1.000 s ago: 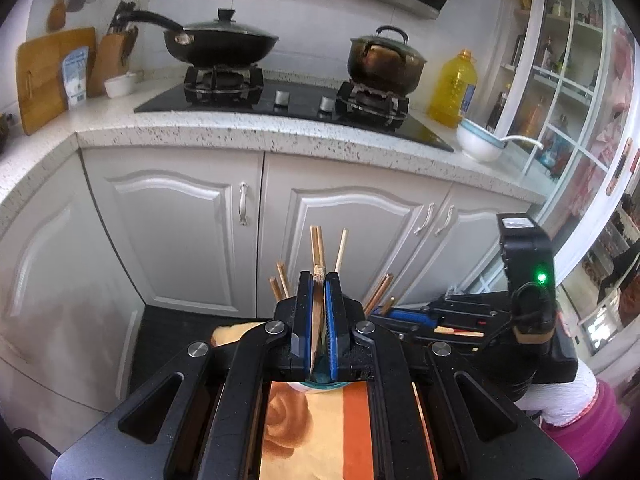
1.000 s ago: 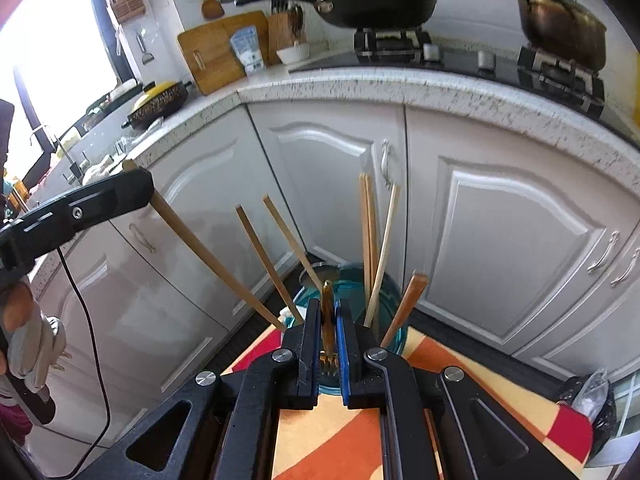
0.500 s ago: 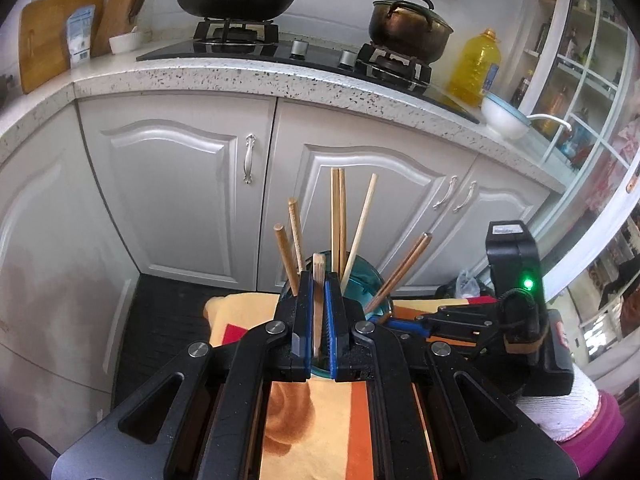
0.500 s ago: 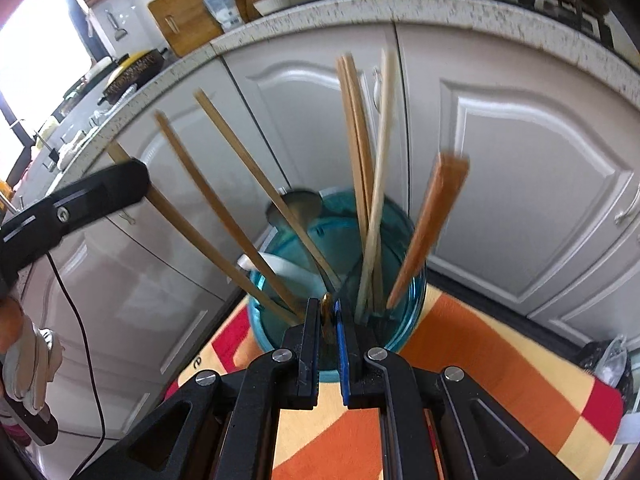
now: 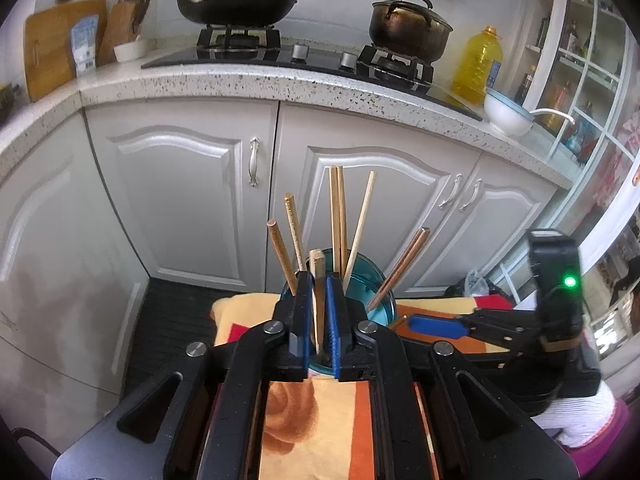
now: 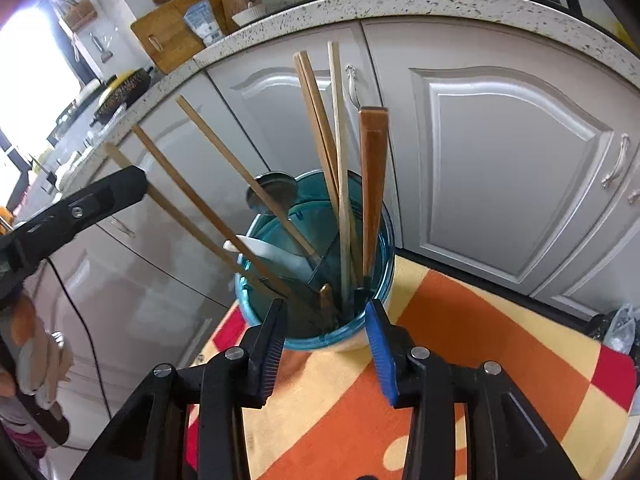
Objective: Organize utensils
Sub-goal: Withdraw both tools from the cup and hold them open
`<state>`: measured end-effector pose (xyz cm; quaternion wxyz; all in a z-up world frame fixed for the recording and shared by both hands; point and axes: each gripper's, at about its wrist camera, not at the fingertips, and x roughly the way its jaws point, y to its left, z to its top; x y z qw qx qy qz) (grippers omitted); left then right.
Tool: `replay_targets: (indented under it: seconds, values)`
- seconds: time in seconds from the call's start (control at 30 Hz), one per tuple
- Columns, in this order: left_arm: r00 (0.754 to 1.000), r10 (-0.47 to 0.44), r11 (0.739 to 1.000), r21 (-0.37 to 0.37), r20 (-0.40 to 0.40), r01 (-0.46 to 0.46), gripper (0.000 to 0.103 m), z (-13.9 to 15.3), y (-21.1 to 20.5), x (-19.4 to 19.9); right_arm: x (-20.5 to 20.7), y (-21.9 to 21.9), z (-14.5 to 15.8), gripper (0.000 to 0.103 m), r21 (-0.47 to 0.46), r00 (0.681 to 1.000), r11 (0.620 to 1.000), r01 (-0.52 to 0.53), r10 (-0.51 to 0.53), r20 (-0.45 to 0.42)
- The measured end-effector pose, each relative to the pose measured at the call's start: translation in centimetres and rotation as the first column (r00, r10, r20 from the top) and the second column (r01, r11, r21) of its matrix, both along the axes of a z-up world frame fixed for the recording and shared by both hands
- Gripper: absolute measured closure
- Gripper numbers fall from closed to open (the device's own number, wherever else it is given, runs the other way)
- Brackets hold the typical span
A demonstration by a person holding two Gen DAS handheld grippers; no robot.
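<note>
A teal glass jar (image 6: 376,264) stands on an orange and yellow cloth (image 6: 460,360) and holds several wooden chopsticks (image 6: 340,152), a white spoon (image 6: 272,254) and a metal spoon (image 6: 272,194). My right gripper (image 6: 326,320) is open just above the jar's near rim; a brown-handled utensil (image 6: 326,300) stands in the jar between its fingers. My left gripper (image 5: 318,316) is shut on a wooden chopstick (image 5: 318,280), held upright over the jar (image 5: 380,300). The right gripper (image 5: 436,326) shows at the right of the left wrist view.
White kitchen cabinets (image 5: 192,200) stand close behind the jar under a speckled counter (image 5: 280,84) with a stove, a black pan (image 5: 236,2) and a pot (image 5: 408,26). A white bowl (image 5: 508,114) and an oil bottle (image 5: 478,66) sit at the right.
My right gripper has opened and let go of the brown-handled utensil, which now stands in the jar. My left gripper has lowered a little with its chopstick.
</note>
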<state>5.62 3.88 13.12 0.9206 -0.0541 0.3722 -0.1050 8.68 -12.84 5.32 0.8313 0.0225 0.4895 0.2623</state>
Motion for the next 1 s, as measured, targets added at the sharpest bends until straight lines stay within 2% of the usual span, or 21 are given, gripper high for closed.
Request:
replay_targets:
  seconds: [0.07, 0.27, 0.67, 0.87, 1.0]
  values:
    - [1.000, 0.012, 1.000, 0.015, 0.008, -0.012, 0.090, 0.3, -0.1, -0.5, -0.7, -0.4, 0.6, 0.064, 0.008, 1.000, 1.000, 0.011, -0.012, 0.014]
    - [0.998, 0.035, 0.999, 0.039, 0.046, -0.037, 0.090, 1.0, -0.2, -2.0, -3.1, -1.0, 2.7, 0.064, 0.015, 0.996, 0.999, 0.044, -0.045, 0.076]
    - [0.996, 0.090, 0.994, 0.056, 0.028, -0.092, 0.089, 0.5, -0.8, -4.8, -7.1, -0.7, 5.1, 0.062, 0.006, 0.978, 0.995, 0.101, -0.101, 0.181]
    - [0.993, 0.116, 0.992, 0.056, 0.019, -0.117, 0.089, -0.1, -1.3, -6.2, -8.1, -0.9, 5.5, 0.062, 0.004, 0.967, 0.989, 0.148, -0.146, 0.209]
    - [0.993, 0.120, 0.989, 0.082, 0.022, -0.121, 0.089, -0.5, -1.7, -7.0, -8.7, -0.9, 5.6, 0.061, -0.014, 0.961, 0.985, 0.174, -0.167, 0.220]
